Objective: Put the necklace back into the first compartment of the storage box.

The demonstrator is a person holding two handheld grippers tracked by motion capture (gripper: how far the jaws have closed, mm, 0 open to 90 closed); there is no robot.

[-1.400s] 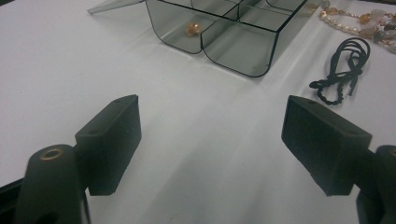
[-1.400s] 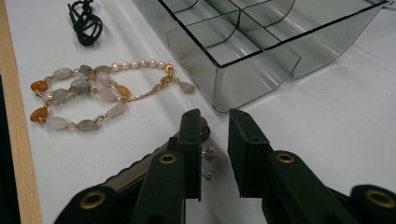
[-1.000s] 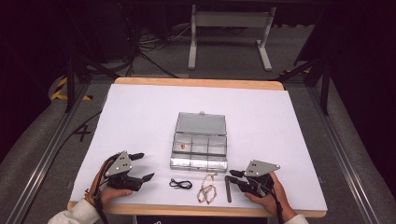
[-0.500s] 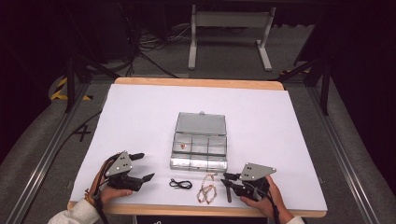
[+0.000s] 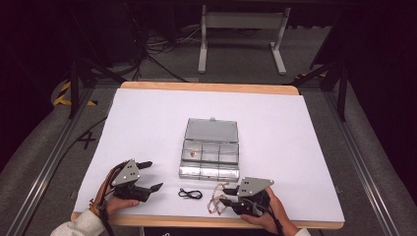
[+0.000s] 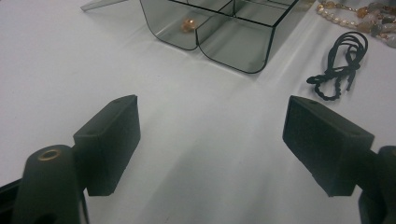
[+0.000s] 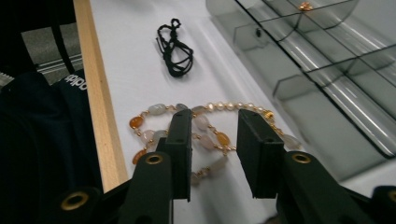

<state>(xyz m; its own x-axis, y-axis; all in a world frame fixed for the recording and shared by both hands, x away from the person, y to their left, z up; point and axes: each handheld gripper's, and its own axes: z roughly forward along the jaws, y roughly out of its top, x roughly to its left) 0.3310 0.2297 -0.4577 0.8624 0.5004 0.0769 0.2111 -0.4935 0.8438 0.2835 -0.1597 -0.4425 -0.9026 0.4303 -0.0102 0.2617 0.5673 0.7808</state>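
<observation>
A bead necklace point(image 5: 215, 200) point(image 7: 154, 110) of pearl and amber stones lies in a loose pile near the table's front edge. My right gripper point(image 5: 225, 196) point(image 7: 214, 116) hovers right over it. Its jaws have just been opening and stand partly apart, with beads showing in the gap and no pad pressing on them. A black cord point(image 5: 190, 193) point(image 7: 175, 46) point(image 6: 338, 70) lies knotted just left of the necklace. My left gripper point(image 5: 151, 175) point(image 6: 210, 112) rests open at the front left with bare table between its fingers. The clear compartment box point(image 5: 211, 152) point(image 6: 224, 28) stands open mid-table.
A small orange piece point(image 5: 193, 153) point(image 6: 188, 24) point(image 7: 306, 6) sits in one back-left compartment of the box. The box lid point(image 5: 211, 130) lies flat behind it. The wooden front edge point(image 7: 100, 107) runs close beside the necklace. White table point(image 5: 295, 147) spreads on all sides.
My right gripper has moved left to the necklace, and its jaws have spread from nearly shut. The left gripper has stayed put.
</observation>
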